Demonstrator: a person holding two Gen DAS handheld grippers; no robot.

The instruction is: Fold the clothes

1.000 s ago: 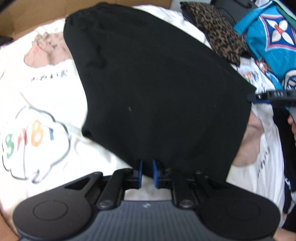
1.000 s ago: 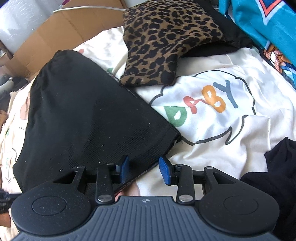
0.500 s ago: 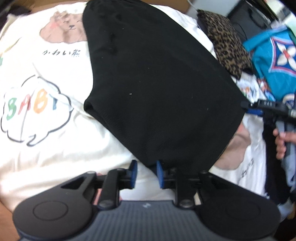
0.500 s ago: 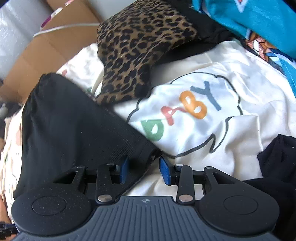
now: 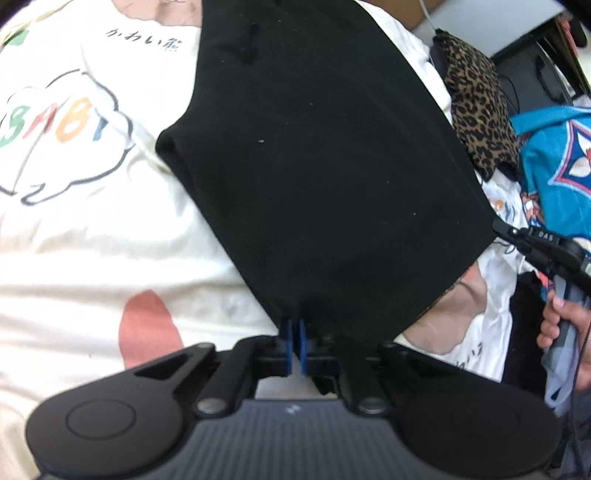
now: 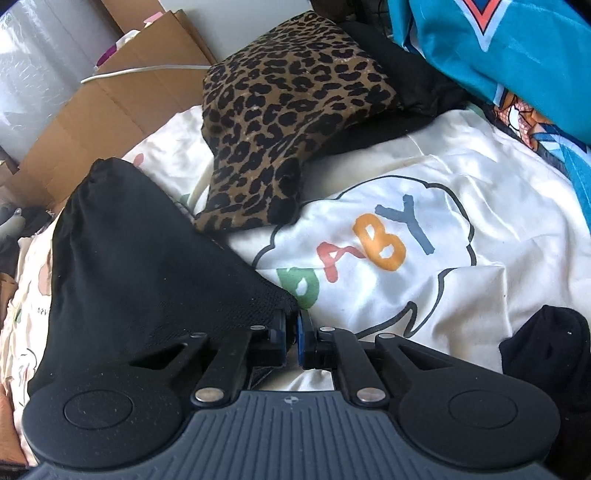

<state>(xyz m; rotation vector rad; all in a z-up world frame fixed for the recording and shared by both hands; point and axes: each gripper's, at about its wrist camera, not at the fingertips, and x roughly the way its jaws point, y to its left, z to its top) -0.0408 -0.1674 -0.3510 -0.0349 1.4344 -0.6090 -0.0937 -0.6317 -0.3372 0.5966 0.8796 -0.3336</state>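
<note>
Around you lies a cream bedsheet (image 6: 424, 177) printed with "BABY" clouds. Flattened cardboard (image 6: 110, 110) leans at the far edge with a white cable (image 6: 147, 69) across it, bubble wrap (image 6: 37, 55) beside it. Daylight brightens the sheet, and a pale wall (image 6: 251, 26) stands behind.

Cream sheet (image 6: 461, 177) with "BABY" cloud print covers bed. Lying on it: flat black garment (image 5: 325, 155), leopard-print cloth (image 6: 280, 122), small dark bundle (image 6: 546, 354), teal fabric (image 6: 509, 48) at edge.

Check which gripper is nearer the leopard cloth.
Right. The right gripper grips the black garment corner just below the leopard cloth; the left gripper clamps the opposite corner, farther away.
</note>
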